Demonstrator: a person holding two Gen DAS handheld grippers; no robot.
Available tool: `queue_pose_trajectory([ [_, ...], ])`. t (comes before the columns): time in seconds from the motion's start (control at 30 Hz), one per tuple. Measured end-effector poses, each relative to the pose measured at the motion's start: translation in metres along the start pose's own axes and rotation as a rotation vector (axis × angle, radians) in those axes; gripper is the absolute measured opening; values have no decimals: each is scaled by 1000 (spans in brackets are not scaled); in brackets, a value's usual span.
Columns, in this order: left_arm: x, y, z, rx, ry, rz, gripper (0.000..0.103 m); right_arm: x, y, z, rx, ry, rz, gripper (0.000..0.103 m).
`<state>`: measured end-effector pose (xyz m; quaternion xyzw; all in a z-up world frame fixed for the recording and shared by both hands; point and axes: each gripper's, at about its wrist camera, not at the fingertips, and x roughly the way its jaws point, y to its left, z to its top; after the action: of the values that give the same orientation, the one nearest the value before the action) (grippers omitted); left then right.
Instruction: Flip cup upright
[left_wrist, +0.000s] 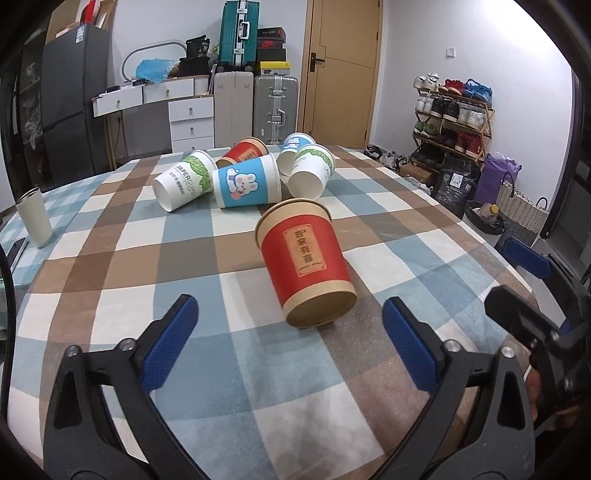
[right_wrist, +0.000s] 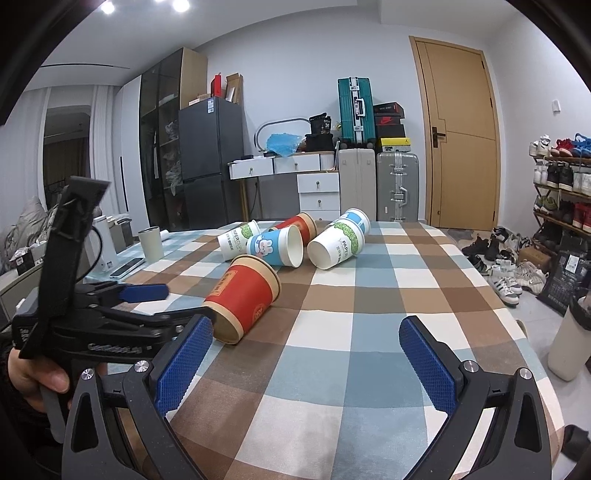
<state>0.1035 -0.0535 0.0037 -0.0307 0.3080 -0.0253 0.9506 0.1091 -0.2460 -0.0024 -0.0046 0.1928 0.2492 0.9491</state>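
A red paper cup lies on its side on the checked tablecloth, base toward me, mouth pointing away. My left gripper is open and empty, its blue pads just short of the cup's base on either side. The red cup also shows in the right wrist view, left of my right gripper, which is open and empty above the cloth. The left gripper appears there at the left, around the cup's base.
Several more paper cups lie tipped in a cluster at the far middle of the table. A white tumbler stands at the left edge beside a phone. Suitcases, drawers and a shoe rack stand beyond the table.
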Motion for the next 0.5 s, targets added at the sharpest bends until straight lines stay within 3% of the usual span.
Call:
queue_pose_trajectory([
  [0.2, 24, -6, 10, -17, 52, -25, 86, 0, -3, 0, 10, -2, -4, 103],
  [0.27, 33, -7, 12, -19, 67, -29, 81, 0, -4, 0, 13, -2, -5, 103],
  [0.43, 48, -9, 15, -45, 128, -58, 55, 0, -5, 0, 12, -3, -5, 103],
  [0.5, 49, -9, 15, -51, 130, -63, 53, 1, -5, 0, 12, -6, -5, 103],
])
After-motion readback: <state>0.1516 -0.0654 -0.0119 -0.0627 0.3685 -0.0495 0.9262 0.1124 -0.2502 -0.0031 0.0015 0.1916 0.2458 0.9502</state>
